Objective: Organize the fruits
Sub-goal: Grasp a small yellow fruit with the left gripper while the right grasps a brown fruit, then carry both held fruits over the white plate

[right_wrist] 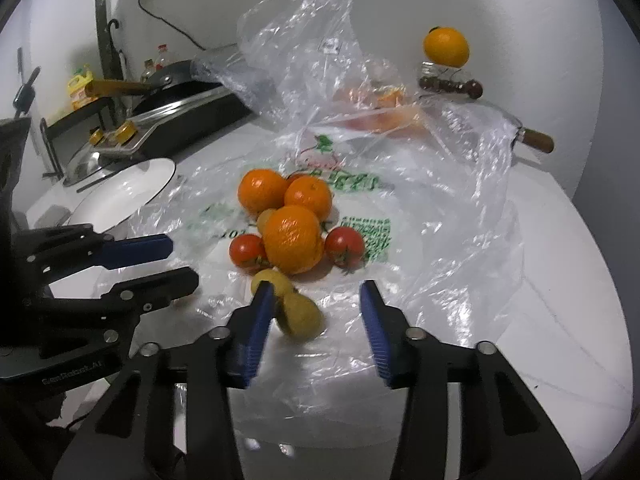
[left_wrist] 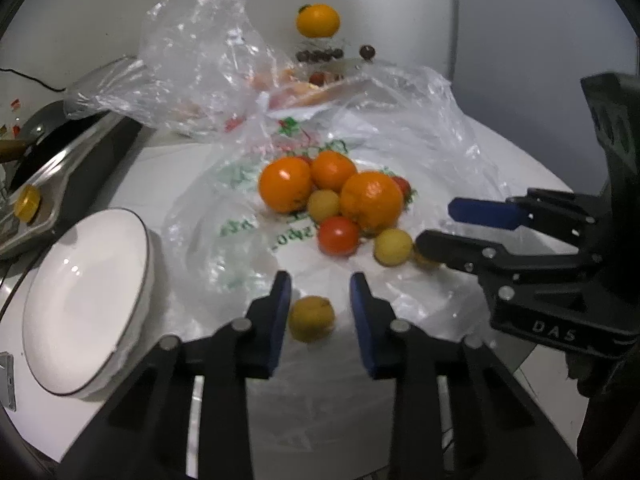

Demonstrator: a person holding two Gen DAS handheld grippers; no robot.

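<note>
Left gripper (left_wrist: 318, 280) (GenRobot.AI) and right gripper (right_wrist: 316, 292) (DAS) each stand open around a yellow fruit (left_wrist: 311, 318)

Both handheld black two-finger grippers, left (left_wrist: 318, 316) and right (right_wrist: 316, 324), are showing blue ribbed fingers (left_wrist: 280, 320), silver rivets and pale lettering (partly blurred) on their bodies.
</note>
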